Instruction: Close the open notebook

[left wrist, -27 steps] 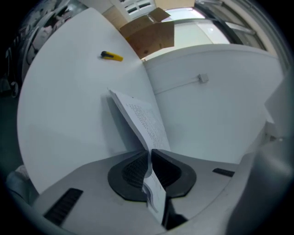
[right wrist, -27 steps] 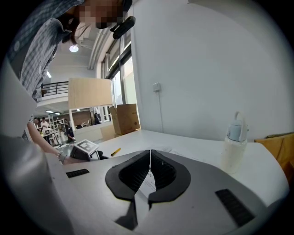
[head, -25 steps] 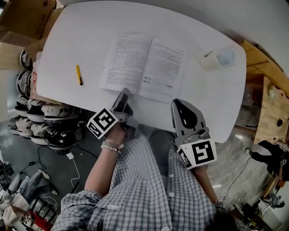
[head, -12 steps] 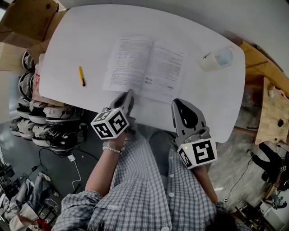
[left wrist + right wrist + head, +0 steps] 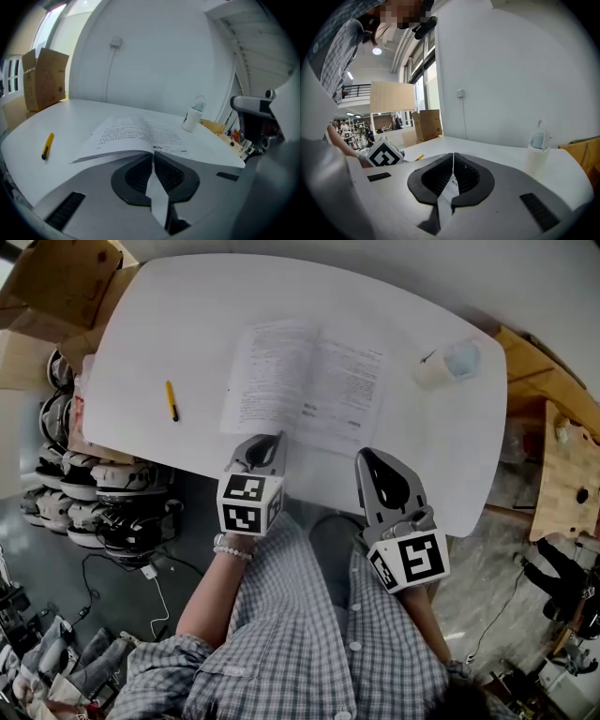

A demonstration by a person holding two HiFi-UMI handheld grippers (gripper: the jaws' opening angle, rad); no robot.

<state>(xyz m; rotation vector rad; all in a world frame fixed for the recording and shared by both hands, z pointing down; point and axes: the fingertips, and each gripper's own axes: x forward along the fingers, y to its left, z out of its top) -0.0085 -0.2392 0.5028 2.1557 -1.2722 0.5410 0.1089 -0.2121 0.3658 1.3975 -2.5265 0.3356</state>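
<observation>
The open notebook (image 5: pixel 305 385) lies flat in the middle of the white table (image 5: pixel 159 324), printed pages up. My left gripper (image 5: pixel 269 439) is shut, and its tips touch the notebook's near edge just left of the spine. In the left gripper view the left page's (image 5: pixel 119 136) near edge bows up over the tips of the left gripper (image 5: pixel 153 153). Whether paper is pinched I cannot tell. My right gripper (image 5: pixel 367 454) is shut on nothing. It hovers at the table's front edge, right of the notebook's near corner. In its own view the right gripper (image 5: pixel 453 154) points across the table.
A yellow pen (image 5: pixel 171 400) lies left of the notebook. A white bottle (image 5: pixel 450 362) stands at the far right of the table. Cardboard boxes (image 5: pixel 56 277) sit beyond the left end. Shoes on a rack (image 5: pixel 94 493) are below the left edge, with wooden furniture (image 5: pixel 562 474) at right.
My left gripper has rolled from lying on its side to upright and shifted a little right, its tips staying at the notebook's near edge. The right gripper has not moved.
</observation>
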